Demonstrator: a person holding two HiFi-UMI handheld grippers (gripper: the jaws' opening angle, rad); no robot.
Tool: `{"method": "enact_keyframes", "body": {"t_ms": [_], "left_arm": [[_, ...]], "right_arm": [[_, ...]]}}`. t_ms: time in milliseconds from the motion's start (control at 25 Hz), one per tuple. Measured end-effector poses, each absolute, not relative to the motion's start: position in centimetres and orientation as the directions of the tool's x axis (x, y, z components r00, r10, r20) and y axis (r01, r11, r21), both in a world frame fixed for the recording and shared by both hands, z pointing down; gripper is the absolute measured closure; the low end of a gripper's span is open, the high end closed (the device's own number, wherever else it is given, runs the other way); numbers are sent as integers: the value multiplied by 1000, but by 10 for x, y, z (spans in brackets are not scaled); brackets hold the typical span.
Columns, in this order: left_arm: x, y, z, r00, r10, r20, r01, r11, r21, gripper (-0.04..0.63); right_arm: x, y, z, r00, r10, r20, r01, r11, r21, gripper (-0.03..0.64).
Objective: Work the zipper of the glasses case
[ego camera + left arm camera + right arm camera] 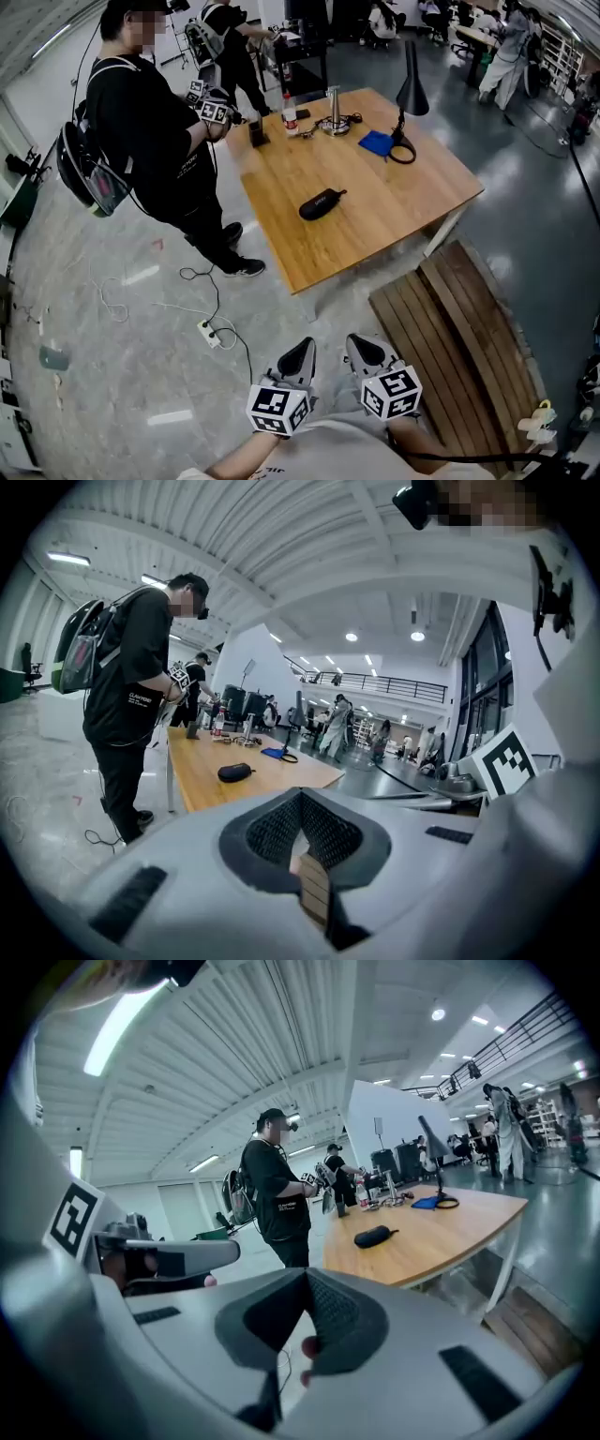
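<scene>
The black glasses case [322, 203] lies zipped on the wooden table [394, 216], near its middle; it also shows far off as a small dark case [234, 772] in the left gripper view and as the same case [373, 1236] in the right gripper view. Both grippers hang low in front of my body, well short of the table. My left gripper [298, 356] has its jaws together with nothing between them. My right gripper [367, 351], beside it, is likewise shut and empty. Close up, the left gripper [302, 806] and the right gripper [307, 1286] each show dark pads meeting.
A person in black with a backpack [150, 122] stands at the table's left side. A black desk lamp [411, 94], a blue cloth [377, 142] and a bottle [290, 117] sit at the far end. A slatted wooden bench [459, 328] lies between me and the table; a power strip [210, 333] lies on the floor.
</scene>
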State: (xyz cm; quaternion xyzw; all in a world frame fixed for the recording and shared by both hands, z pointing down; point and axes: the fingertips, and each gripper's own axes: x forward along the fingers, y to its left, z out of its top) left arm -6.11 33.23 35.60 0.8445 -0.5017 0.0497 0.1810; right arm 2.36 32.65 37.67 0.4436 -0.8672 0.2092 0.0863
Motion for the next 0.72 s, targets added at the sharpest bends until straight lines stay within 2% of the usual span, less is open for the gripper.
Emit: {"method": "enact_keyframes", "body": {"t_ms": [320,560,720], "left_arm": [[-12,191,328,469,-847,250,-880,-423,217,603],[-28,136,331,427,-862,275,-899,-370,235,603],[-38,99,339,455,-841,293,-888,-404,221,603]], "right_arm": [[67,174,346,-619,-715,324,-784,588,-199,617],[50,114,350,-651,-683,330,-758,605,-243,617],[37,84,356,-639,-693,334,-769,584,-259,617]]}}
